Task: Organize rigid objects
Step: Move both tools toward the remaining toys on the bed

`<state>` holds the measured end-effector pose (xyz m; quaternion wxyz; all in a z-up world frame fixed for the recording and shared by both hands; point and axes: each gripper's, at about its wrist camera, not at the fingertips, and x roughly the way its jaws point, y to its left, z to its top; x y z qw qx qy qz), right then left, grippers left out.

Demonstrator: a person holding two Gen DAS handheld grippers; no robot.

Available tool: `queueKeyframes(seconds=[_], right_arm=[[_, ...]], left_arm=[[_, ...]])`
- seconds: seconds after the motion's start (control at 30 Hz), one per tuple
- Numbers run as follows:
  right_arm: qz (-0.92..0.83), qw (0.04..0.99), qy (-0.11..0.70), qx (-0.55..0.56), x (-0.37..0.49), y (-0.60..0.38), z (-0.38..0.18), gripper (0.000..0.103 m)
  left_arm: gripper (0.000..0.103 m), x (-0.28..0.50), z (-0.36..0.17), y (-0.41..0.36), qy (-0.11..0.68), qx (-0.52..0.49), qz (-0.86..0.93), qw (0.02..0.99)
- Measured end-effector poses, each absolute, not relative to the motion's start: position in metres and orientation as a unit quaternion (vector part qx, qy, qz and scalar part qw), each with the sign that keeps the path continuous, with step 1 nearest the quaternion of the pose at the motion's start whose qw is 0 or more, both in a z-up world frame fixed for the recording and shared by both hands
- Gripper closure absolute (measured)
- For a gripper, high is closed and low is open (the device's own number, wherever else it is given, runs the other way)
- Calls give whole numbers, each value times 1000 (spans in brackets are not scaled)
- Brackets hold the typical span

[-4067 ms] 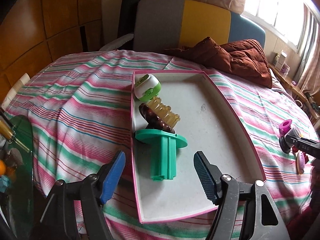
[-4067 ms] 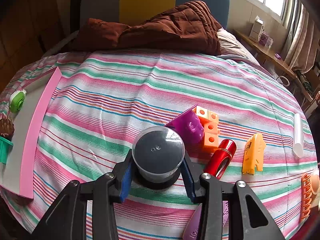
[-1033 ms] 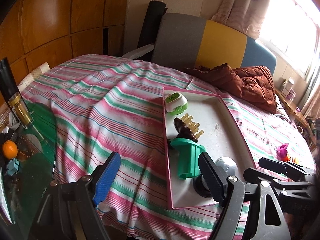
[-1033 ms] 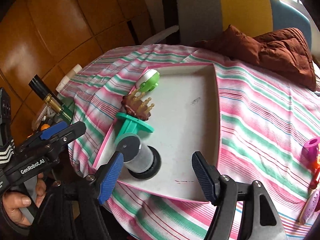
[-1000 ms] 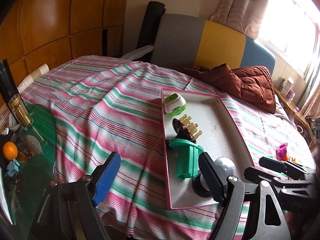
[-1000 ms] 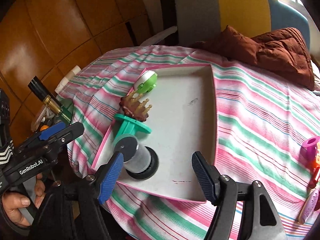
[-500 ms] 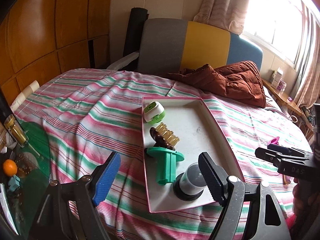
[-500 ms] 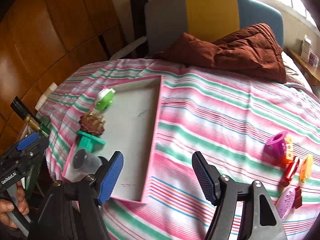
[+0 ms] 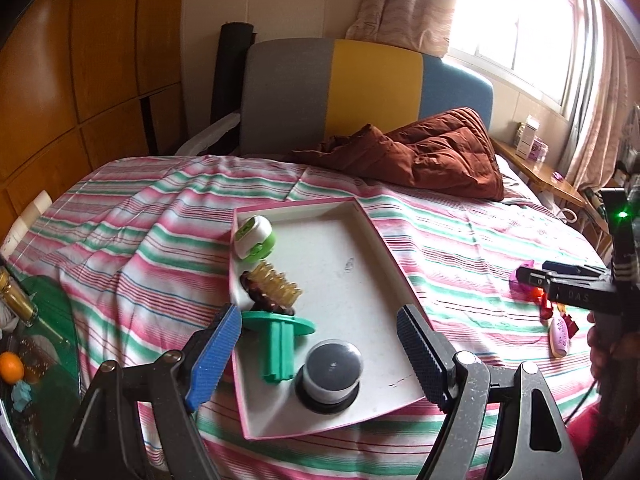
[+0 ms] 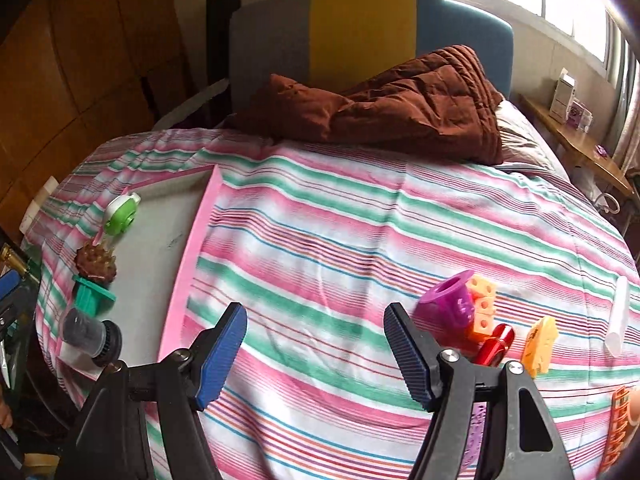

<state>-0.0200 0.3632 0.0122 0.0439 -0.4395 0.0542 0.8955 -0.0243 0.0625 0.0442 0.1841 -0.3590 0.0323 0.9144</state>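
Observation:
A pink-rimmed tray [image 9: 400,276] lies on the striped bed. Along its left side sit a green-and-white round case [image 9: 254,240], a brown hair claw [image 9: 272,290], a green plunger-shaped piece [image 9: 280,344] and a black jar with a clear lid [image 9: 330,372]. My left gripper [image 9: 318,312] hovers open above the tray's near end, with nothing between its pads. My right gripper [image 10: 316,308] is open and empty over bare sheet, between the tray [image 10: 192,260] and the loose toys: a purple cup [image 10: 452,304], orange blocks [image 10: 482,308], a red cylinder [image 10: 496,344] and a yellow piece [image 10: 540,340].
A brown quilt [image 10: 400,104] lies at the head of the bed. A white tube [image 10: 618,320] and an orange comb [image 10: 618,428] rest at the far right. A glass side table [image 9: 36,360] with a bottle and an orange stands left of the bed.
My right gripper has swung right, away from the tray, and now faces the loose toys. The jar stays standing in the tray. My left gripper has shifted and rolled slightly.

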Motion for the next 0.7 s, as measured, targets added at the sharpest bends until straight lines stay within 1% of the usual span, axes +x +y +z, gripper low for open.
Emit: queueKeyframes(seconds=[0.3,0.43,0.57,0.7], right_arm=[[894,154,74,-413,-21,449,6,31],[884,185,120,-413,-12,479,-11,31],[883,190,156,-400,-8,493,-7,31],[876,195,174,-406,-9,501,-9,31]], left_arm=[[22,-21,46,111,70,-357,904,224],[22,-19,43,136,90,-361,897,238],[22,-20,36,161,100,-370,887,255],[22,-22,23,183,108,-388,875,269]])
